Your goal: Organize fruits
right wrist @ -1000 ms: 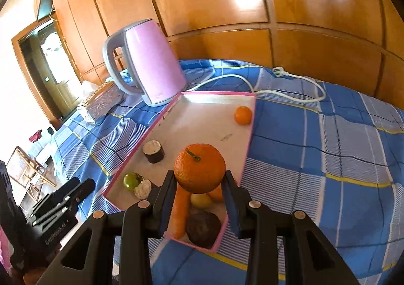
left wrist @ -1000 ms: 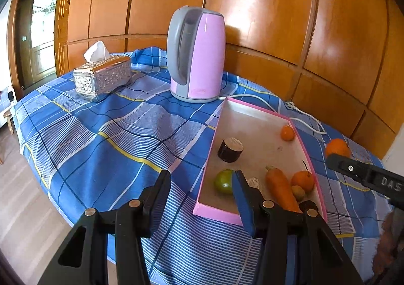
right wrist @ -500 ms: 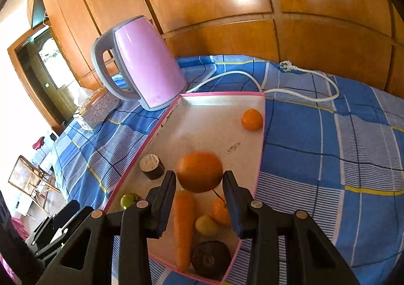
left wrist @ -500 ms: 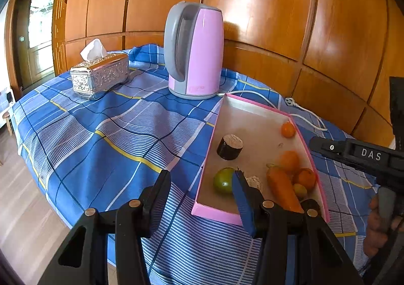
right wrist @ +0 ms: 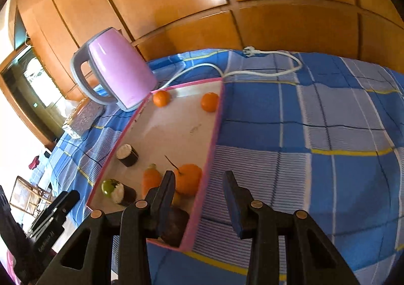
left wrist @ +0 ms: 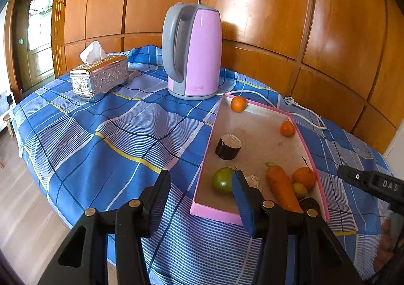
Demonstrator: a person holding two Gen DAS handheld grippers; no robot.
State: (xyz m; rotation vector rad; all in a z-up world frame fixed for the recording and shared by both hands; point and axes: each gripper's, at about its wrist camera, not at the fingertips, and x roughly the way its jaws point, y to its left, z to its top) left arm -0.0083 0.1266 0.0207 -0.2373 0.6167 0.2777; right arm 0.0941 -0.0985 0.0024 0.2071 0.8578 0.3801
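A pink-rimmed tray (left wrist: 255, 113) (right wrist: 214, 133) lies on the blue checked tablecloth. In it are an orange at the far corner (left wrist: 238, 104) (right wrist: 161, 98), a second orange by the right rim (left wrist: 287, 128) (right wrist: 209, 101), a stemmed orange (left wrist: 304, 178) (right wrist: 188, 179), a carrot (left wrist: 281, 187) (right wrist: 151, 179), a green fruit (left wrist: 222, 180) (right wrist: 107, 186), a dark cut cylinder (left wrist: 228, 146) (right wrist: 127, 155) and a dark round fruit (right wrist: 174, 229). My left gripper (left wrist: 200, 203) is open and empty at the tray's near left corner. My right gripper (right wrist: 199, 203) is open and empty over the tray's near right rim.
A pink electric kettle (left wrist: 193, 50) (right wrist: 113, 70) stands behind the tray, with its white cord (right wrist: 252, 68) on the cloth. A silver tissue box (left wrist: 99, 78) sits at the far left. Wooden wall panels close off the back. The table edge drops to the floor at left.
My right gripper opened and let go of the large orange, which rolled to the tray's far corner. The gripper then shifted right, over the tray rim. The left gripper stayed nearly still.
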